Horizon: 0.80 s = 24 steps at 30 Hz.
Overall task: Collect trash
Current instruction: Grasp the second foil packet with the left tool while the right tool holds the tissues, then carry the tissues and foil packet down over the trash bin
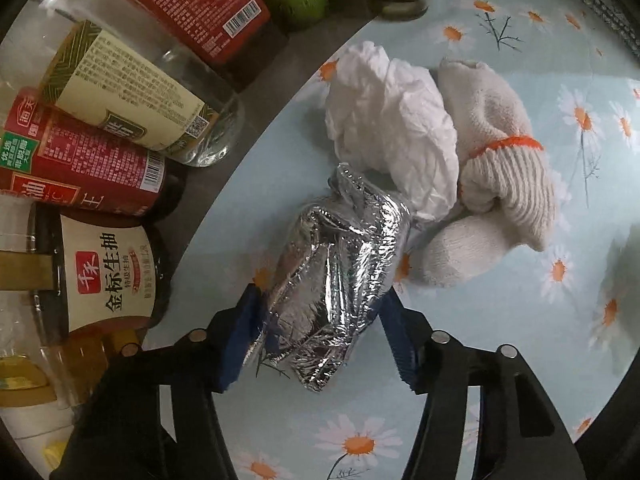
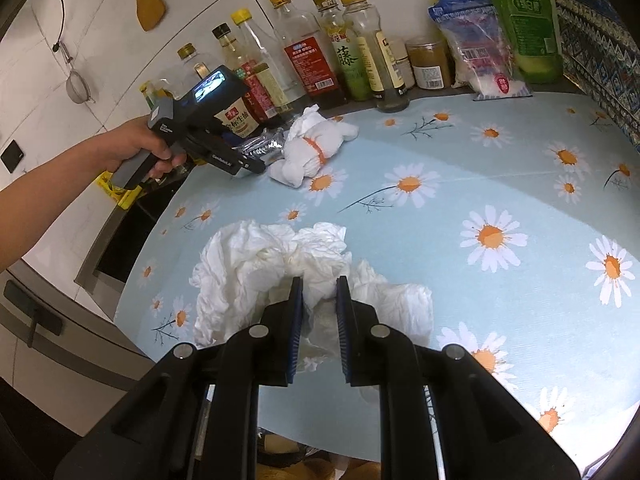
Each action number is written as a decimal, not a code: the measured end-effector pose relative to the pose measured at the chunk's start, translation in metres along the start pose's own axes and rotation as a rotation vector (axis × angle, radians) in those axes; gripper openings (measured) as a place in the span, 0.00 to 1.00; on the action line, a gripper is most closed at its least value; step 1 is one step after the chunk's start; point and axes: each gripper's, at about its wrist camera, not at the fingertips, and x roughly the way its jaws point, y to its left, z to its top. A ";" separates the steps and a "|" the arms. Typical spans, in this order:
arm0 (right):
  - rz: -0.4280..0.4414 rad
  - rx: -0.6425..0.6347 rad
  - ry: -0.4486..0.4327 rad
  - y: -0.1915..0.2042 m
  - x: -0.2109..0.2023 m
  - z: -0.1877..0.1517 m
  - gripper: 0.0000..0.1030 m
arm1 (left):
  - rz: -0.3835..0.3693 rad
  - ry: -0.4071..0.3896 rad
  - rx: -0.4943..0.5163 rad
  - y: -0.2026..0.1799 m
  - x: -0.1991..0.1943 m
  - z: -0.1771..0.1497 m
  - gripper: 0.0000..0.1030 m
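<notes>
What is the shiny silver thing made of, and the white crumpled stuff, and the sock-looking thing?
Silver wrapper: probably metallised foil or plastic; mirror-bright, sharply creased. White wad: looks like tissue paper; matte, softly crumpled. Glove: knitted cotton-like yarn; ribbed cuff, orange band.

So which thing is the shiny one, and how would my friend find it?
Look at the daisy-print tablecloth, near the edge where the row of sauce bottles stands. Next to the crumpled white paper and the white knitted glove lies the silver foil wrapper, between the left gripper's blue pads. It is the only crinkly, mirror-shiny thing; its neighbours are soft and white.
</notes>
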 end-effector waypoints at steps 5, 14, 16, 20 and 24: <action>0.013 -0.001 0.003 0.001 0.001 0.001 0.17 | -0.009 -0.018 -0.012 0.003 -0.007 -0.005 0.54; 0.022 -0.037 0.014 0.012 0.000 0.001 0.17 | -0.023 -0.074 -0.054 0.002 -0.036 -0.035 0.54; 0.028 -0.048 0.018 0.018 0.000 0.002 0.17 | -0.053 -0.108 -0.094 0.005 -0.047 -0.049 0.54; 0.050 -0.072 0.034 0.034 0.002 0.000 0.17 | -0.094 -0.180 -0.148 -0.002 -0.070 -0.090 0.54; 0.080 -0.121 0.066 0.059 0.009 -0.007 0.17 | -0.120 -0.223 -0.169 -0.022 -0.084 -0.132 0.54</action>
